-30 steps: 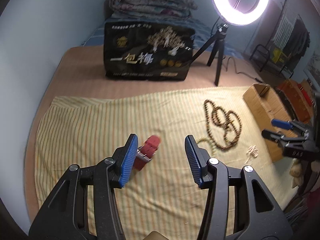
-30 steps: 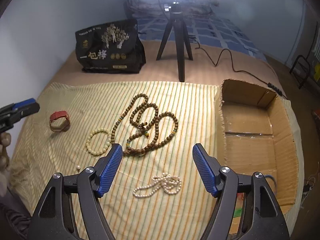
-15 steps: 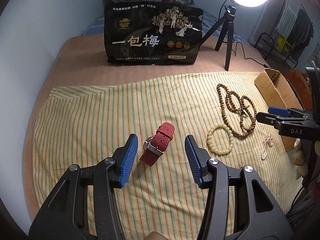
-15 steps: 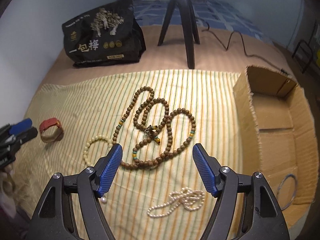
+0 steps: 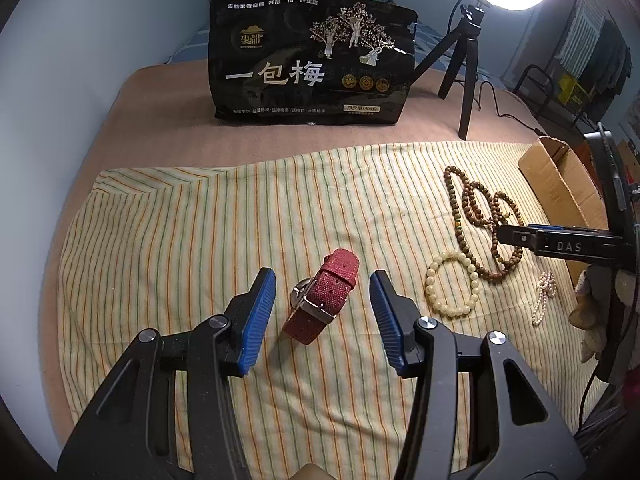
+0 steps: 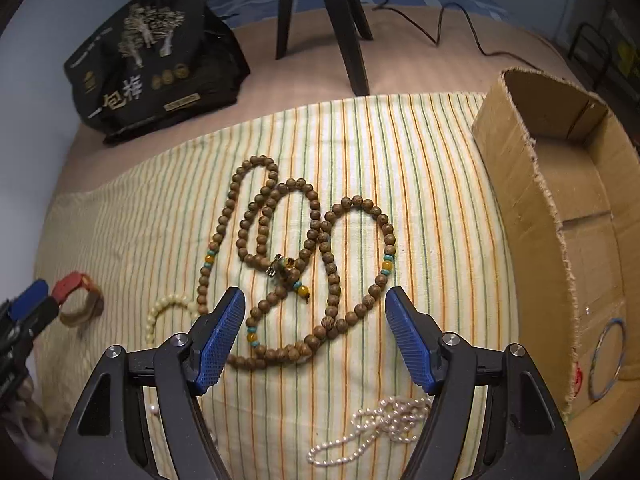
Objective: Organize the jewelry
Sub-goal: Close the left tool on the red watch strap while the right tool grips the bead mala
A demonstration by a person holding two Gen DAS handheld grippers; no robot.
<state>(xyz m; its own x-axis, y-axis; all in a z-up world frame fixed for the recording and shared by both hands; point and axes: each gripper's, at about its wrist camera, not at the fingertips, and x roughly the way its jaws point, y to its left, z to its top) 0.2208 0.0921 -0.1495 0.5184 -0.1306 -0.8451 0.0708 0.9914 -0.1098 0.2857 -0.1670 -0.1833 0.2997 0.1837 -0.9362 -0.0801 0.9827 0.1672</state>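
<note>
A red watch (image 5: 322,296) lies on the striped cloth (image 5: 200,232), between the open jaws of my left gripper (image 5: 322,312), apart from the pads. My right gripper (image 6: 314,332) is open, low over a long brown bead necklace (image 6: 308,248). A cream bead bracelet (image 5: 452,288) lies between watch and necklace. A small pearl strand (image 6: 380,424) lies under the right gripper. A cardboard box (image 6: 532,184) at the right holds a thin blue bangle (image 6: 608,360). The watch (image 6: 78,296) and the left gripper (image 6: 24,312) show at the right wrist view's left edge.
A black snack bag (image 5: 312,64) stands at the back of the bed. A ring light on a black tripod (image 5: 468,72) stands back right, with a cable (image 6: 448,20) trailing behind the box. A pale wall runs along the left.
My left gripper has moved forward until the watch sits between its jaws. My right gripper has moved forward and down over the brown bead necklace.
</note>
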